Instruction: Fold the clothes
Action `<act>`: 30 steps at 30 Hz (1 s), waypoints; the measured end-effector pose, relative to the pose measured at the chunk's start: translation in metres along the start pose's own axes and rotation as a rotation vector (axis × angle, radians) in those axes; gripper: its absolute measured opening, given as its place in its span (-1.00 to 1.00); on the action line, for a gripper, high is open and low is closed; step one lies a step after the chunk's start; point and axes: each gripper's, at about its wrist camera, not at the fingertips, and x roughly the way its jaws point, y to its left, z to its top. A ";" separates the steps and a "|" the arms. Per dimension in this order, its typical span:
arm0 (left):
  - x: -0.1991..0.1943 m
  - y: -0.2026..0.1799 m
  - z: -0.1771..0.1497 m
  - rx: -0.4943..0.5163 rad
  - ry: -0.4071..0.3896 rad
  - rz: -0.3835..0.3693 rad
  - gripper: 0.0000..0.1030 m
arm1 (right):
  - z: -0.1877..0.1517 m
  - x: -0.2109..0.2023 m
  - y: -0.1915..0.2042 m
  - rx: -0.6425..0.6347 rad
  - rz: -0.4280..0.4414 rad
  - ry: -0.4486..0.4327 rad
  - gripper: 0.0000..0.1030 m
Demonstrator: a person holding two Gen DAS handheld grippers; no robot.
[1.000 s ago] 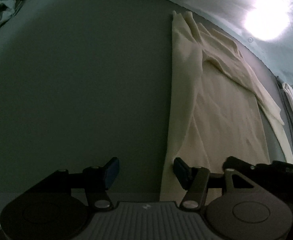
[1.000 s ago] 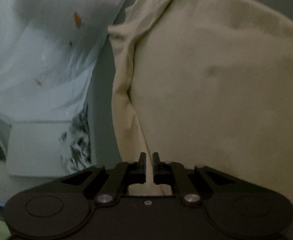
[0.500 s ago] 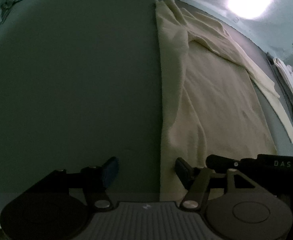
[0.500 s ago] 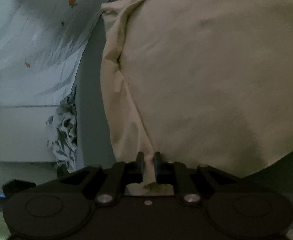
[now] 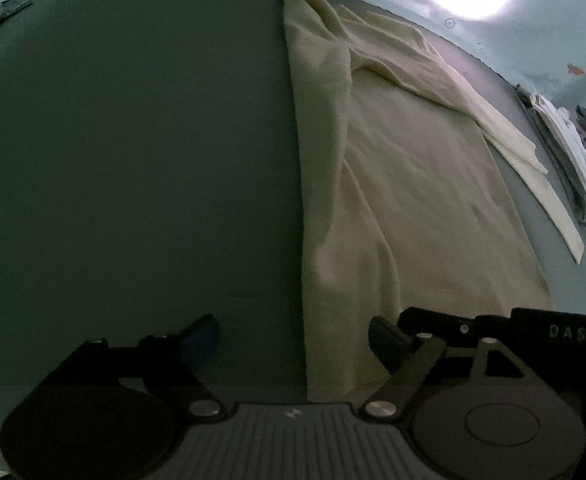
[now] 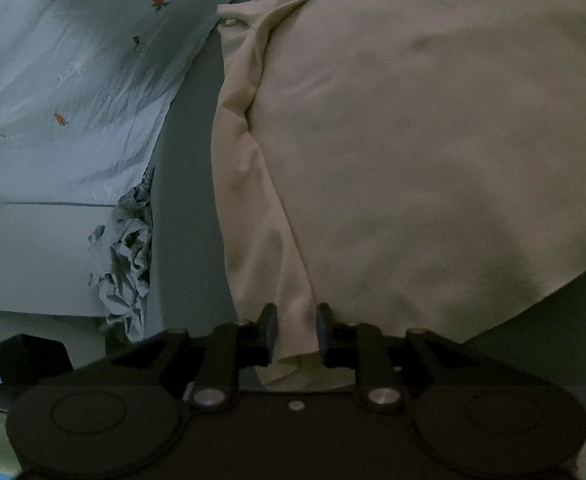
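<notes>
Clothes pile (image 5: 573, 160) left-view only; patterned rag (image 6: 127, 264) right-view only

The long cream knit garment (image 5: 405, 184) is spread lengthwise on the grey-green table surface (image 5: 133, 140), right of its middle; folded white clothes (image 5: 573, 160) are stacked beyond its right edge.

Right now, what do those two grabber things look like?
The left gripper is black with blue pads on its fingers, silver screws, a ribbed grey middle and round black discs either side. The right gripper is all black, with blue-edged pads, silver screws and matching discs.
</notes>
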 end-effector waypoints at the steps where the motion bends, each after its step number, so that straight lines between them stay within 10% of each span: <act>1: 0.000 0.000 0.000 -0.002 0.002 -0.005 0.70 | 0.000 0.000 0.001 -0.007 -0.012 -0.002 -0.74; 19: 0.006 -0.009 0.003 0.044 0.021 0.009 0.94 | -0.017 -0.069 -0.010 0.000 -0.144 -0.226 -0.97; 30: 0.014 -0.020 0.011 0.084 0.084 0.077 0.99 | -0.001 -0.069 -0.013 -0.011 -0.231 -0.178 -0.79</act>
